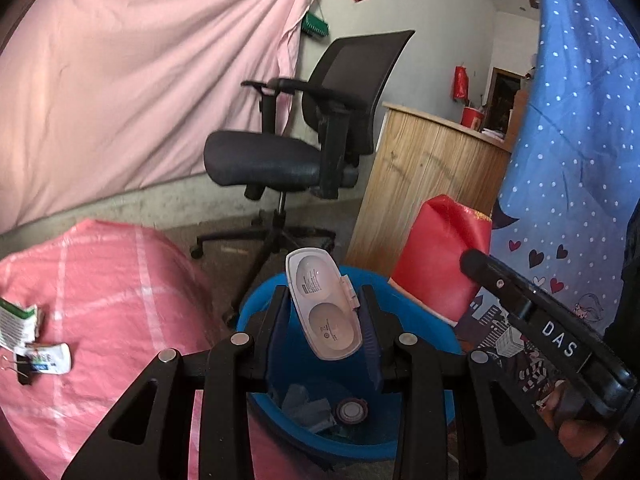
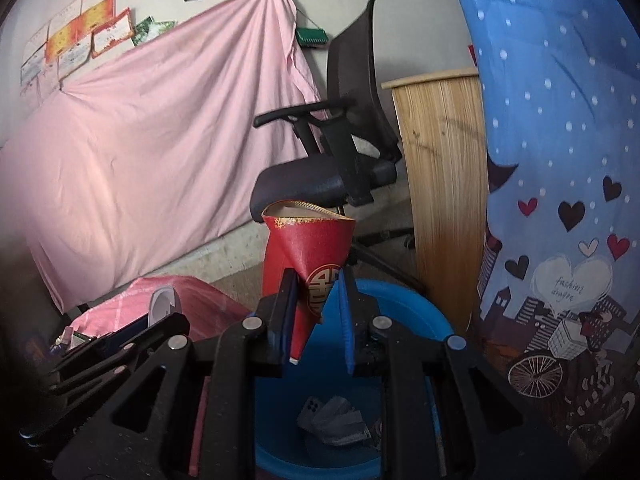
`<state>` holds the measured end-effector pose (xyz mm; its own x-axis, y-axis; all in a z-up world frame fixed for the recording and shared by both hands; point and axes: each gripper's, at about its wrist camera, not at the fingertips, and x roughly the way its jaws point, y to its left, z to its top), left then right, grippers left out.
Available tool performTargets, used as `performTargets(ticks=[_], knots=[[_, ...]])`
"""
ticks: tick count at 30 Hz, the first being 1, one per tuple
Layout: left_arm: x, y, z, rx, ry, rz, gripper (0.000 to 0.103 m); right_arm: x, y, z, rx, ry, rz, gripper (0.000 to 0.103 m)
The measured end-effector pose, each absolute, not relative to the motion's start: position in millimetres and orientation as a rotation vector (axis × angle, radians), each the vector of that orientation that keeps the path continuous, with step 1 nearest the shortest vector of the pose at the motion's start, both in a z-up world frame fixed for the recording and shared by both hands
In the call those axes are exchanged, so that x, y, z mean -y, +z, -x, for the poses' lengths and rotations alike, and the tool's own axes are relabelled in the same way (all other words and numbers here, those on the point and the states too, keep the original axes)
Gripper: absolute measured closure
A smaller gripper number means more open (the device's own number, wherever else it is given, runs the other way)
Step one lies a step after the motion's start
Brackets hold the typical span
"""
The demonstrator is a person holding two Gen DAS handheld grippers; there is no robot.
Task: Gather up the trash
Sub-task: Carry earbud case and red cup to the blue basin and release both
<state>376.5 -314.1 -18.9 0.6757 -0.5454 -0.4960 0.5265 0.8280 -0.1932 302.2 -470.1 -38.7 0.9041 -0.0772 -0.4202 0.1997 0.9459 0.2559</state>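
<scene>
My left gripper is shut on a white plastic blister case and holds it upright over a blue basin. The basin holds grey crumpled trash and a round lid. My right gripper is shut on a red paper envelope curled into a cone, above the same blue basin. The red envelope also shows in the left wrist view, with the right gripper's body beside it. The white case shows at the left of the right wrist view.
A pink checked cloth covers a surface at the left, with small wrappers and a binder clip on it. A black office chair and a wooden counter stand behind the basin. A blue patterned curtain hangs at the right.
</scene>
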Motion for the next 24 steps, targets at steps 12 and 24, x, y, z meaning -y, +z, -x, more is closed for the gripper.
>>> performTargets(ticks=[12,24], knots=[[307,-31,-385,-0.624,-0.575,0.046,0.065,478,-51,-310,-0.473,-0.155,-0.337,0.055],[279,-10,-374,-0.546,-0.511,0.078,0.065,463,-36,-299,-0.371,-0.102,-0.312,0.054]])
